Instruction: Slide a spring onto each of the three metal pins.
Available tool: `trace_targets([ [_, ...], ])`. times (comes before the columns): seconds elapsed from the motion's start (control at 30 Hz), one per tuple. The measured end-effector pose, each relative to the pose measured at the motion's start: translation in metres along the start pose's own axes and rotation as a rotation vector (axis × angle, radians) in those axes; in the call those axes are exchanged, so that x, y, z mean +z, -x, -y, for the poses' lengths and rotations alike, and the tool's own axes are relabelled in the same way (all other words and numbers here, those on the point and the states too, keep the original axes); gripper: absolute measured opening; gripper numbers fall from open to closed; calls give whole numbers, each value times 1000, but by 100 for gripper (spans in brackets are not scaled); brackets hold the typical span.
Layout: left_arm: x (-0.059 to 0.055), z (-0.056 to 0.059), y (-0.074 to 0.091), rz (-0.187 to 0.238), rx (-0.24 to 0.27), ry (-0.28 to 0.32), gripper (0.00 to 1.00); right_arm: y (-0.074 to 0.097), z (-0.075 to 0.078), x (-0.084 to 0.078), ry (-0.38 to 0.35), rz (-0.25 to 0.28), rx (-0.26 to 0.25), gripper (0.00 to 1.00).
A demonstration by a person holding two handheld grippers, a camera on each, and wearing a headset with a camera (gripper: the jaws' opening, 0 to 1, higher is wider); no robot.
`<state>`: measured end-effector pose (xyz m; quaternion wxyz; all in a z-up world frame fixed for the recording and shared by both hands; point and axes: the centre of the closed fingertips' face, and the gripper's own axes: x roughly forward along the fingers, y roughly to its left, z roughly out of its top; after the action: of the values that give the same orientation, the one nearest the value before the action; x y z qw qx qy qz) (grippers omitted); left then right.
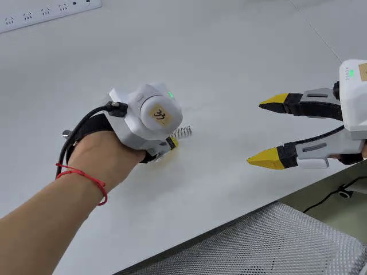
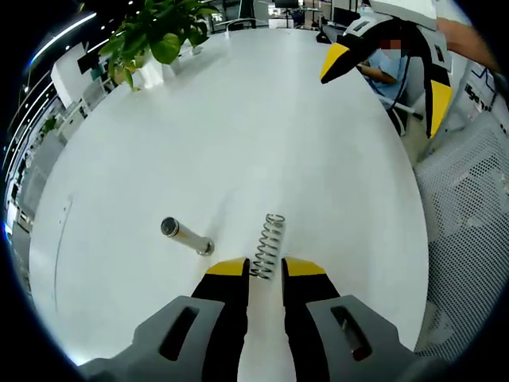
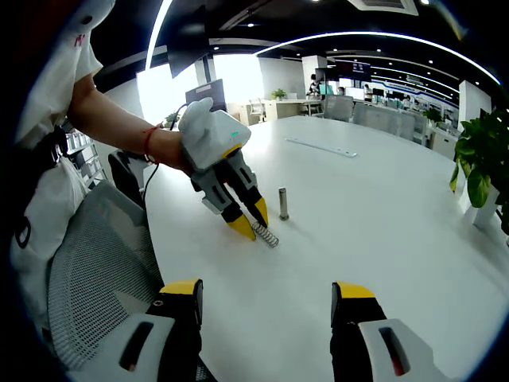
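White table point(image 1: 229, 57) | power strip point(image 1: 46, 14) far | plant point(image 2: 159, 32) | pin point(image 2: 187, 236) beside spring point(image 2: 269, 243)

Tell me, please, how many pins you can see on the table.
1. The pin stands upright on the table, beside the spring held by the left gripper. Others may lie out of view.

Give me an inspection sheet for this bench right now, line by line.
Surface: white table, no marks seen.
Job's things: one spring, off the pin; one metal pin standing upright beside it, no spring on it.
Clutter: nothing seen.
Grippers: left gripper pinches the spring's near end; right gripper open, holding nothing, apart from both.
Cables: black cable runs from the left gripper; power strip at the far edge.
Surroundings: mesh chair, potted plant, open office.
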<state>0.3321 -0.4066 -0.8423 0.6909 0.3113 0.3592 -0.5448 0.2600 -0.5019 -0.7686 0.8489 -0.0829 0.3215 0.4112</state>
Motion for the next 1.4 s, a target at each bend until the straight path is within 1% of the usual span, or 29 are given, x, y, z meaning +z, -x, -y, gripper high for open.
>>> trace_targets([
  [0.07,0,1,-1,-2,-4,18,9,0,0,0,-1,2,1,63],
  [0.1,0,0,0,-7,2,33,9,0,0,0,-3,2,1,63],
  [0.23,0,0,0,-10,-1,34,9,0,0,-1,-4,-1,4,64],
  [0.3,-1,0,0,-10,-5,35,7,1,0,0,-1,0,4,64],
  [0.47,-1,2,1,-18,-2,34,7,0,-1,0,-5,4,13,66],
  [0.57,-1,4,1,-20,-9,40,7,-1,-2,-1,-4,3,18,67],
  [0.73,-1,4,2,-6,-13,64,6,-1,-2,-4,-17,1,25,70],
  [0.8,-1,6,2,3,-21,77,6,-1,-4,-3,-21,11,32,73],
  [0.87,0,6,2,6,-18,73,6,-1,-5,-4,-20,10,37,77],
  [1.07,1,10,3,28,-33,93,5,0,-8,0,-16,29,49,82],
  [1.17,3,14,5,50,-43,108,5,1,-9,2,-13,30,52,82],
  [1.3,5,15,8,70,-50,119,5,1,-9,5,-10,33,52,83],
  [1.4,7,16,10,93,-56,128,5,1,-10,7,-6,33,55,82],
])
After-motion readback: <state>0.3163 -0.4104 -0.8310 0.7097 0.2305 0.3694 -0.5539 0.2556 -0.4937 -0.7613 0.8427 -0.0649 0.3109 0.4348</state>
